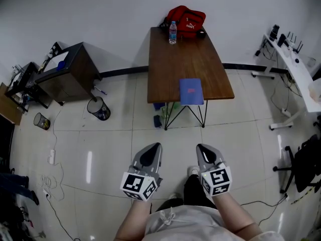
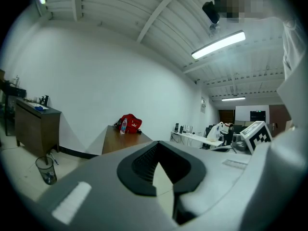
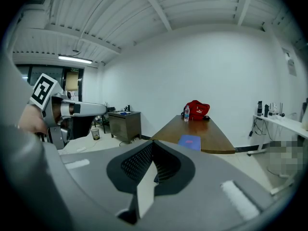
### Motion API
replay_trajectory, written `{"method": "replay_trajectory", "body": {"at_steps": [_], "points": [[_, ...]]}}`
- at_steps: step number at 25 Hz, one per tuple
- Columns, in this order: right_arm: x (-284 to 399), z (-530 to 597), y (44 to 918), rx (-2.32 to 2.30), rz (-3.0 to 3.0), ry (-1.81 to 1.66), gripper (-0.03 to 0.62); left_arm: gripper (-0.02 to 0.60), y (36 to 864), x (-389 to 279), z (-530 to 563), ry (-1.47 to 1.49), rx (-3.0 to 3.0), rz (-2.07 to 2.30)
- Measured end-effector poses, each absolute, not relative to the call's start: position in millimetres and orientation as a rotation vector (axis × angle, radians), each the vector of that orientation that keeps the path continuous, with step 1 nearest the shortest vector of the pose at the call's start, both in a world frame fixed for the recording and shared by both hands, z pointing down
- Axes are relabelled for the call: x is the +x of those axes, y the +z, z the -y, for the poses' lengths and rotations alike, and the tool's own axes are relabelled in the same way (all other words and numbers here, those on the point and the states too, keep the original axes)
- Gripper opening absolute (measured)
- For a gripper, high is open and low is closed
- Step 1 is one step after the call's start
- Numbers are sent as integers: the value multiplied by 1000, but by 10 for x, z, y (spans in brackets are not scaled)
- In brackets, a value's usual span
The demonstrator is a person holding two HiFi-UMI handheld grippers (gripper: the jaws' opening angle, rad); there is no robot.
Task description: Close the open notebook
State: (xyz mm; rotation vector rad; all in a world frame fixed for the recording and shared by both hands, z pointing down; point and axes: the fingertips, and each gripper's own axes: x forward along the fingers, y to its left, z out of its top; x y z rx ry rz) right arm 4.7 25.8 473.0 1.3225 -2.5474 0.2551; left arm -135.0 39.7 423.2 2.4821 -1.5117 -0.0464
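Note:
A blue notebook [image 1: 191,91] lies closed on the brown table [image 1: 170,64], at the near edge and jutting slightly over it. The right gripper view shows the notebook [image 3: 189,141] ahead on the tabletop. My left gripper [image 1: 150,152] and right gripper [image 1: 205,152] hang side by side over the tiled floor, close to the person's body and well short of the table. Both are shut with nothing between their jaws. In their own views, the left gripper [image 2: 161,172] and right gripper [image 3: 147,177] point toward the table. The left gripper view does not show the notebook.
A water bottle [image 1: 172,32] and a red bag [image 1: 187,20] sit at the table's far end. A dark cabinet [image 1: 67,72] and a mesh bin [image 1: 99,108] stand to the left. A white desk [image 1: 296,69] and an office chair [image 1: 306,164] are on the right.

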Motion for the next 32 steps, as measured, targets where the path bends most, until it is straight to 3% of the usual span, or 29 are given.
{"method": "replay_trajectory", "body": {"at_steps": [11,32], "points": [[53,-1088,4523,1374,2510,194,8,6,4144,-1366,-1131,-66,2565,1404],[799,-1000,4256,1396,2598,168,6,6,3971,-674,-1063,-10,2601,1441]]}}
